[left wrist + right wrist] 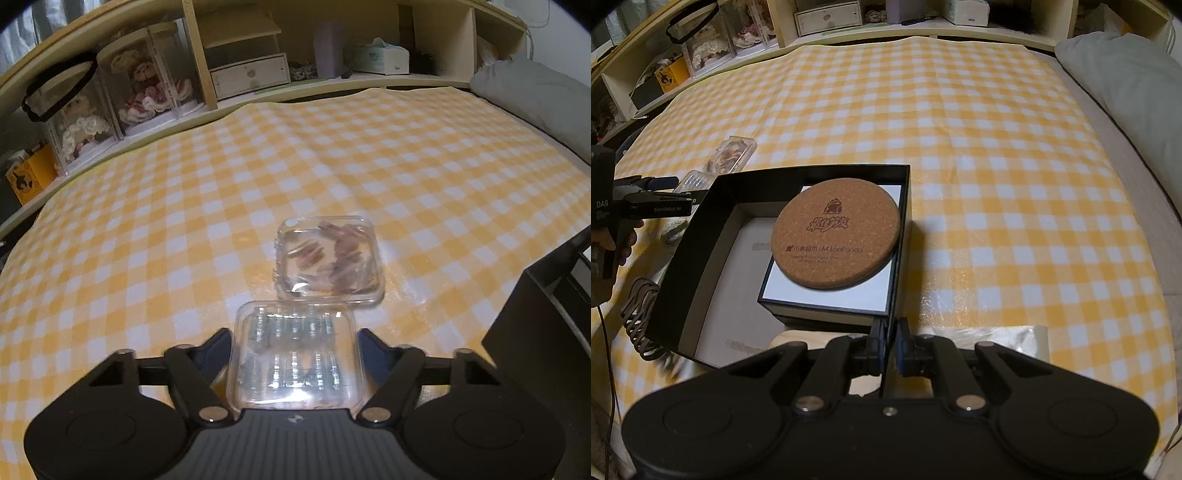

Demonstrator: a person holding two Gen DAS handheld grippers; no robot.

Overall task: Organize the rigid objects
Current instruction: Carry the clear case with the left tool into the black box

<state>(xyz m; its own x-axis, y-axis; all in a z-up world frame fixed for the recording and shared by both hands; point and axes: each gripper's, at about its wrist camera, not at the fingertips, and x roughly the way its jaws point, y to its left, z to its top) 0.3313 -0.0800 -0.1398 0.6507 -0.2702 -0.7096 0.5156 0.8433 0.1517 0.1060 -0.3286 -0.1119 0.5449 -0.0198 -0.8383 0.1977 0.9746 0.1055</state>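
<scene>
We are seeing two clear cases lying on cloth (184, 229): near case (295, 362) sitting between left gripper (295, 343) fingers, far case (328, 258) just behind it. Box (798, 254) lying to their right, holding smaller box (831, 291); coaster (836, 236) resting on that. Shelves (240, 55) standing behind cloth.

My right gripper (891, 345) is matte black: two round side housings, ribbed centre plate, silver pivot screws, blue-edged pads. Left gripper (293, 345) matches it; in the right view, left of the black box (809, 173), white lettering and a dark cable.
</scene>
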